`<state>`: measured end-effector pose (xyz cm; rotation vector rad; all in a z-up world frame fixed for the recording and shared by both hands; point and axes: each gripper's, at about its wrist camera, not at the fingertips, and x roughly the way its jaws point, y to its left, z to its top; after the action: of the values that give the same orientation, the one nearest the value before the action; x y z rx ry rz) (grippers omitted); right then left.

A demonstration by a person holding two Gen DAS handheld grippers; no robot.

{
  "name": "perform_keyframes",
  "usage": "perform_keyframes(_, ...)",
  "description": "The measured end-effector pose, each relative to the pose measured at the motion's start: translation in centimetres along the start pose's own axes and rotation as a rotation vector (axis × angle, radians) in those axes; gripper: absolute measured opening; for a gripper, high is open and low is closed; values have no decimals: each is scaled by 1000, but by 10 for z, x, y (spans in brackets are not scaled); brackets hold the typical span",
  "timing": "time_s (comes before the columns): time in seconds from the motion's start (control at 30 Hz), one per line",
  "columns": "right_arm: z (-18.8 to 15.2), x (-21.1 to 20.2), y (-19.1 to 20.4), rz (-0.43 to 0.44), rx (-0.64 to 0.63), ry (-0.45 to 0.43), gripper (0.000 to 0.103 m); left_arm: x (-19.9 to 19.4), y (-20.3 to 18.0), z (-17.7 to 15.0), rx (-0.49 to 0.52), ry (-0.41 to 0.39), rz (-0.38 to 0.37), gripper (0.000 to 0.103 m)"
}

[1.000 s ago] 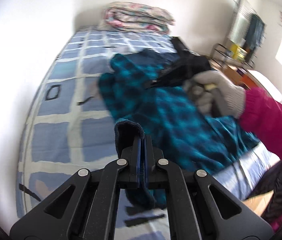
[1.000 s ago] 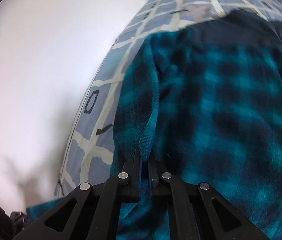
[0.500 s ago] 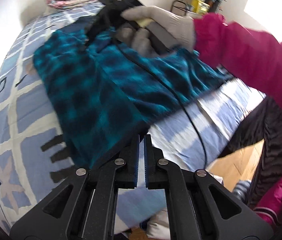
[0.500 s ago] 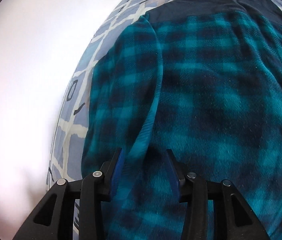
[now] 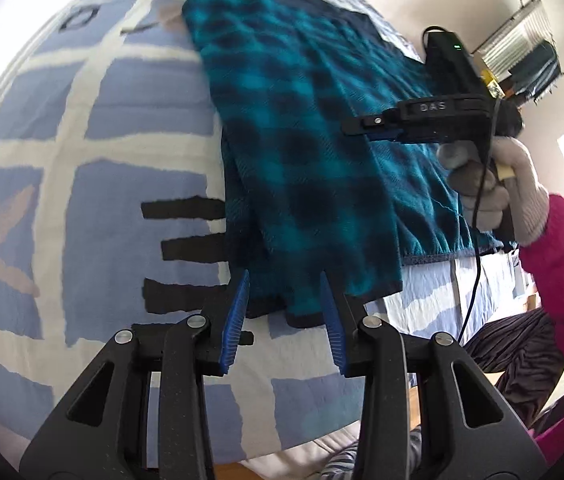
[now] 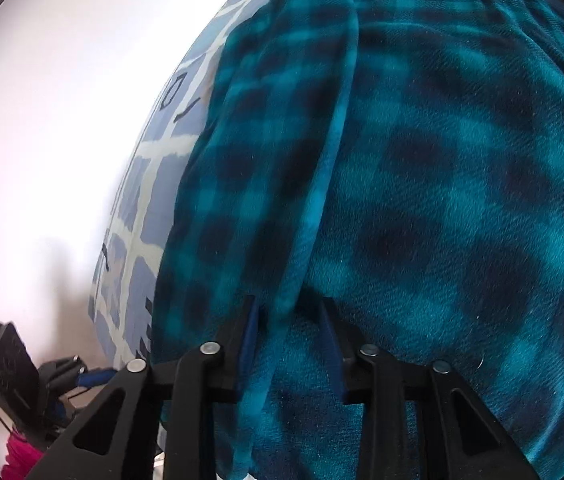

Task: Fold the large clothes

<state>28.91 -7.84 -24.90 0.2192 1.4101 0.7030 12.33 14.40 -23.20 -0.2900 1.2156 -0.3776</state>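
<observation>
We see the teal plaid garment point(image 5: 305, 152) lying flat on the bed's blue patchwork cover point(image 5: 94, 216), one sleeve folded along its edge. Our left claw point(image 5: 283, 312) is opening, its blue pads clear of the cuff between them. Our right claw point(image 6: 291, 340) is closing around a raised fold, not yet pinching it.

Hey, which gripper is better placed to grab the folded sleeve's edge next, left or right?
Probably right: the right gripper is closing with the sleeve's fold between its pads. The left gripper is opening at the cuff.
</observation>
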Motion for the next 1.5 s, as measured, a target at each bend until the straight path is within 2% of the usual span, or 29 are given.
perform_keyframes(0.07,-2,1,0,10,11,-5,28,10,-1,-1,3,37,-11,36)
perform_keyframes(0.17,2,-11,-1,-24,-16,-15,36,21,-5,-2,11,56,-11,36)
perform_keyframes(0.2,5,-18,1,-55,-36,-32,37,24,-4,-2,-2,56,-24,27)
perform_keyframes(0.23,10,-26,3,-74,-52,-55,38,27,-4,-2,-6,62,-31,12)
perform_keyframes(0.27,18,-30,6,-75,-61,-76,39,29,-4,-1,-4,65,-31,6)
perform_keyframes(0.33,36,-43,4,-79,-64,-125,46,30,-5,2,6,57,-32,3)
perform_keyframes(0.4,56,-51,4,-86,-72,-169,47,28,-7,5,12,46,-35,1)
perform_keyframes(0.47,77,-52,1,-90,-64,-204,57,24,-8,6,16,30,-44,1)
perform_keyframes(0.57,109,-39,-8,-98,-9,-215,58,22,-9,8,23,23,-50,0)
perform_keyframes(0.67,126,-15,-15,-124,24,-181,49,21,-8,10,13,18,-60,0)
perform_keyframes(0.73,129,2,-13,-143,15,-148,12,21,-7,9,17,12,-48,0)
perform_keyframes(0.8,128,10,-4,-217,-40,-154,1,18,-4,8,17,8,-31,0)
perform_keyframes(0.9,127,11,5,-262,-79,-175,0,11,3,6,1,-9,-19,0)
perform_keyframes(1.03,124,0,9,-218,-41,-248,0,9,8,5,-5,-30,27,0)
perform_keyframes(1.1,123,11,13,-293,-58,-206,1,15,9,4,-19,-18,36,0)
perform_keyframes(1.17,127,9,16,-346,-82,-172,10,16,9,1,-19,-15,47,0)
perform_keyframes(1.2,127,6,22,-395,-98,-178,31,14,9,1,-15,-18,46,1)
perform_keyframes(1.23,127,1,29,-428,-115,-202,40,12,9,2,-11,-22,49,10)
perform_keyframes(1.27,126,-8,36,-436,-127,-228,40,10,9,3,-11,-34,57,19)
perform_keyframes(1.3,127,-16,46,-421,-141,-247,40,10,10,3,-14,-46,62,42)
perform_keyframes(1.33,129,-22,58,-392,-160,-259,40,10,12,4,-20,-58,60,53)
perform_keyframes(1.43,133,-24,99,-326,-260,-239,40,20,17,10,-52,-31,24,54)
perform_keyframes(1.5,136,-17,119,-318,-321,-209,41,27,19,13,-65,-15,6,54)
